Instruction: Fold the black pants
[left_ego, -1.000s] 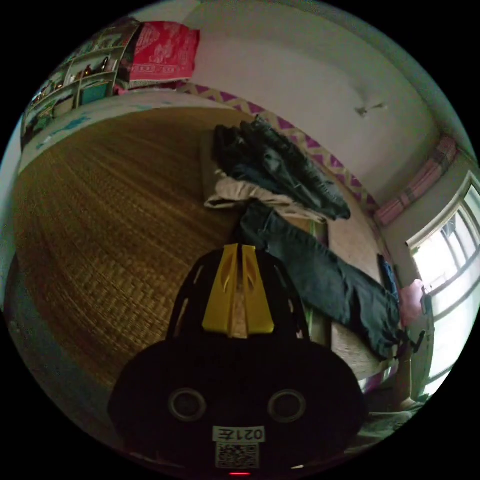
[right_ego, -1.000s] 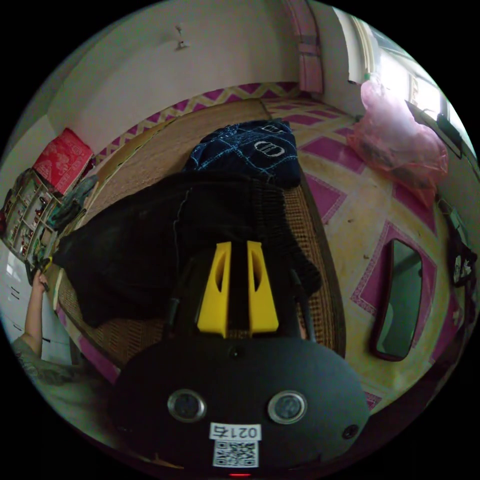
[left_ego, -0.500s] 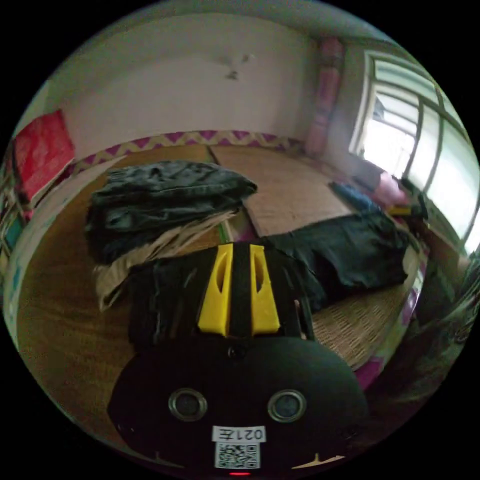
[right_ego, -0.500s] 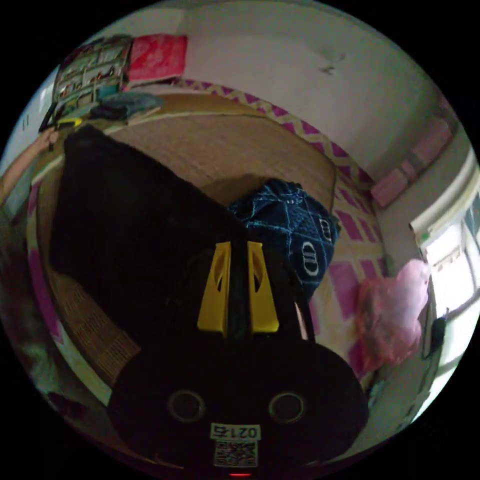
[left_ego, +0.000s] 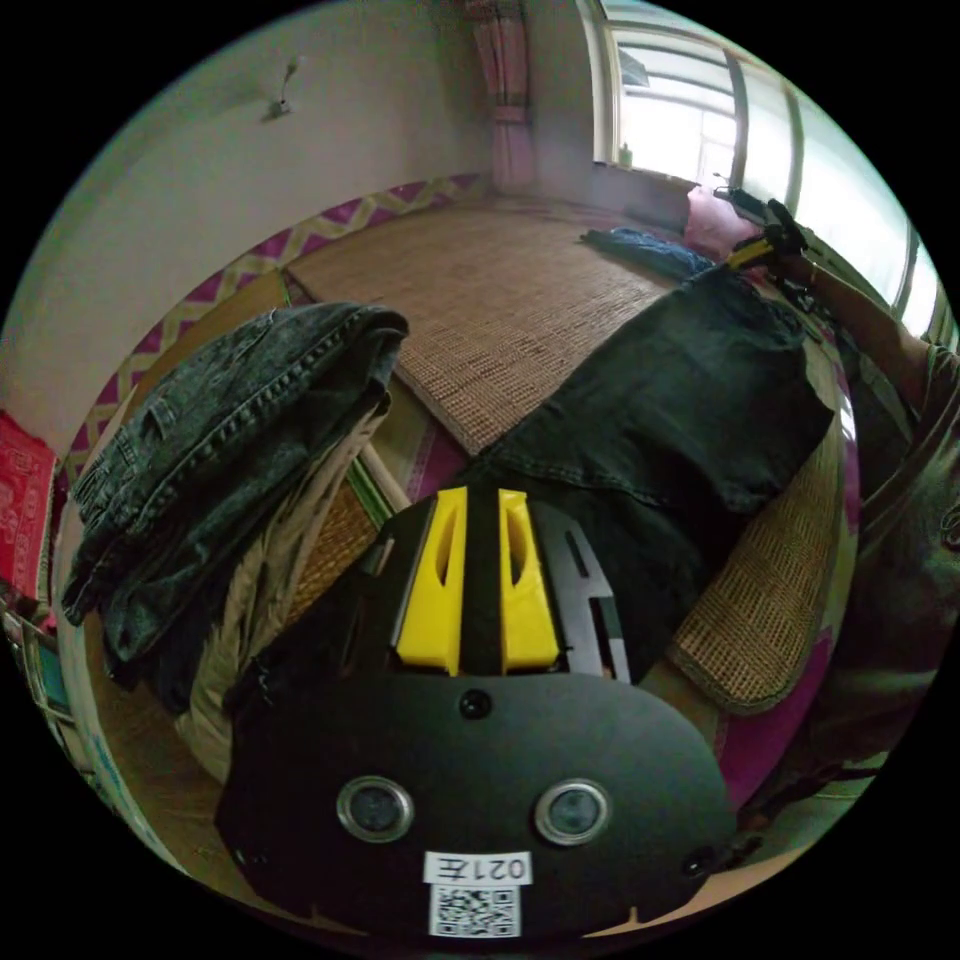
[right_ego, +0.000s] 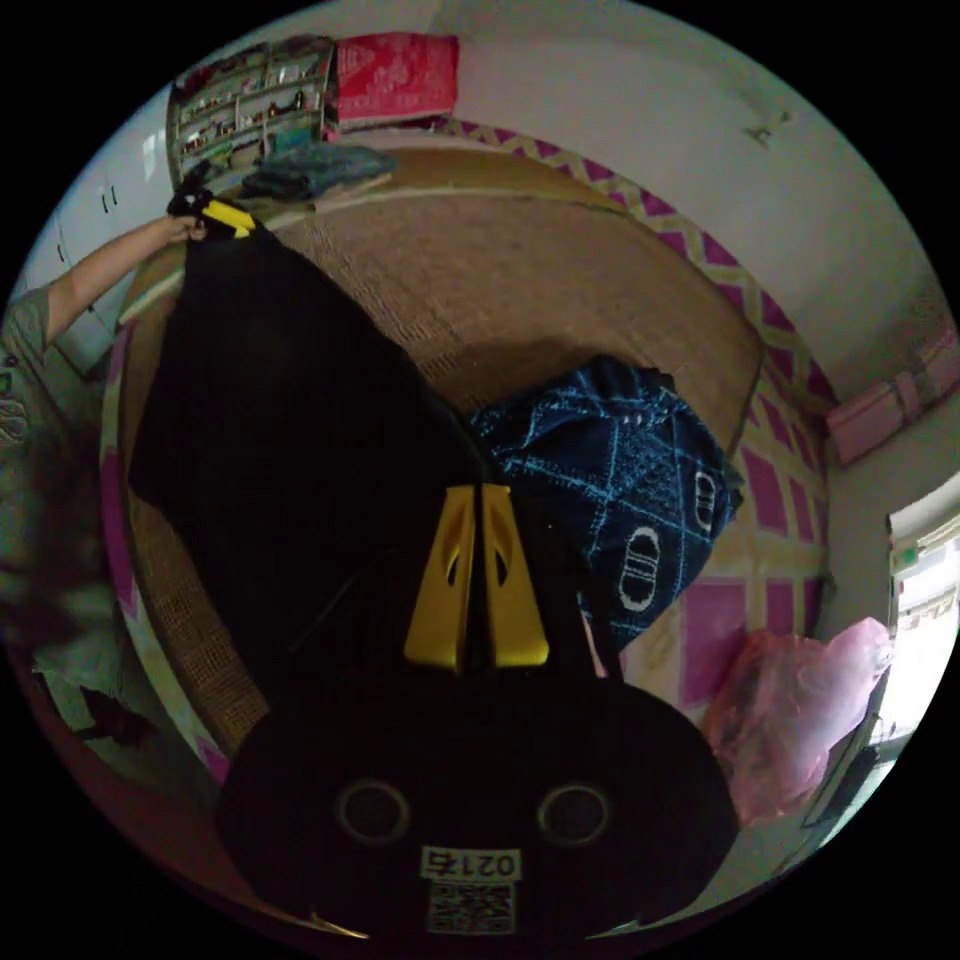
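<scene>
The black pants lie stretched along the near edge of the woven mat, one end clamped in the left tongs, the other in the right tongs. Both pairs are closed on cloth. Beside the pants sits a folded jeans stack. Risk: the thin grip may slip under tension, dropping an end off the mat edge.
</scene>
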